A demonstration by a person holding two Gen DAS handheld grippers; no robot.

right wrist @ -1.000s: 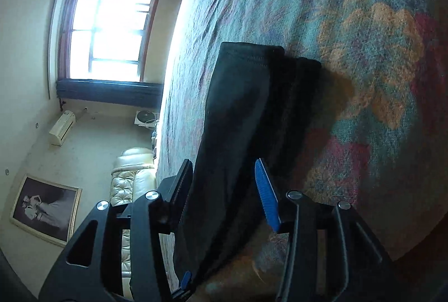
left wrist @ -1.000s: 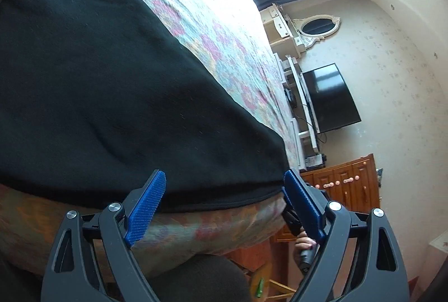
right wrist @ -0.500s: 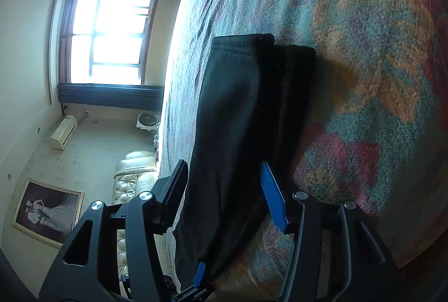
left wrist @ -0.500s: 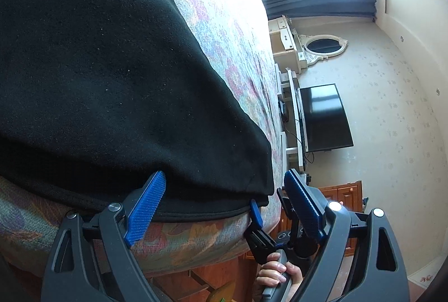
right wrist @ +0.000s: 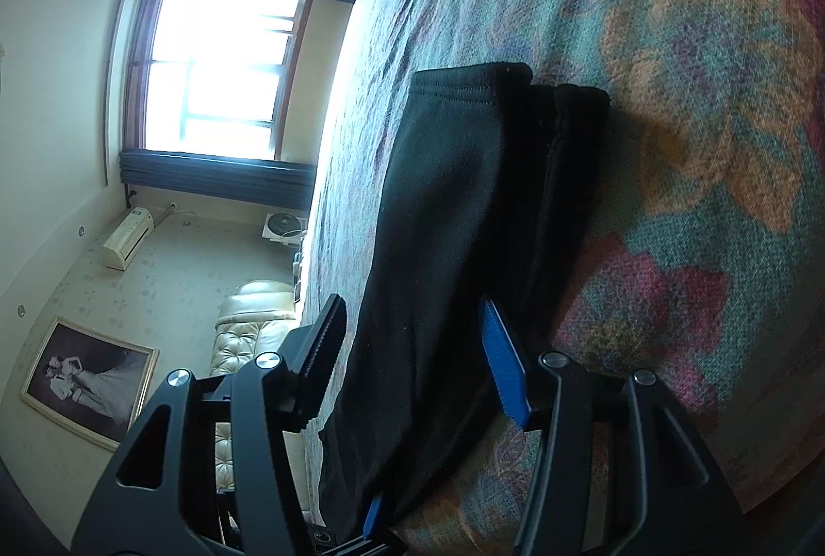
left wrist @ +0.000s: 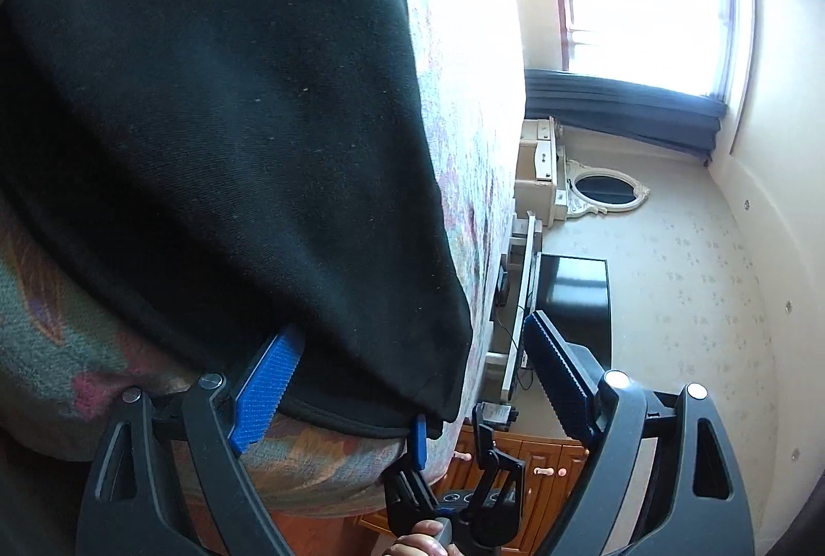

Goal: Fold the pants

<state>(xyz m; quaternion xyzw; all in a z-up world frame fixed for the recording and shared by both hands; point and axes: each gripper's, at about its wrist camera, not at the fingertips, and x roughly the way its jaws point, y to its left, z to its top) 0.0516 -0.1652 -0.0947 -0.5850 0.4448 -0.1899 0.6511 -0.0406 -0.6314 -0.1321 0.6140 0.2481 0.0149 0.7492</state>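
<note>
The black pants (left wrist: pixel 216 133) lie flat on the bed's floral bedspread (left wrist: pixel 62 339), their near edge reaching the mattress edge. The left gripper (left wrist: pixel 412 380) sits at that edge with its fingers spread wide; one blue pad (left wrist: pixel 265 388) lies against the bedspread just under the cloth's hem, the other dark pad (left wrist: pixel 559 380) stands clear in the air beside the pants' corner. Nothing is pinched. Below that corner the right gripper shows, gripped by a hand (left wrist: pixel 417 540). In the right wrist view, the right gripper (right wrist: pixel 412 360) straddles the pants' long folded edge, its fingers having just widened, the cloth between them but not squeezed. Behind are a window (right wrist: pixel 216 66), a framed picture (right wrist: pixel 85 383) and a cream sofa (right wrist: pixel 252 324).
</note>
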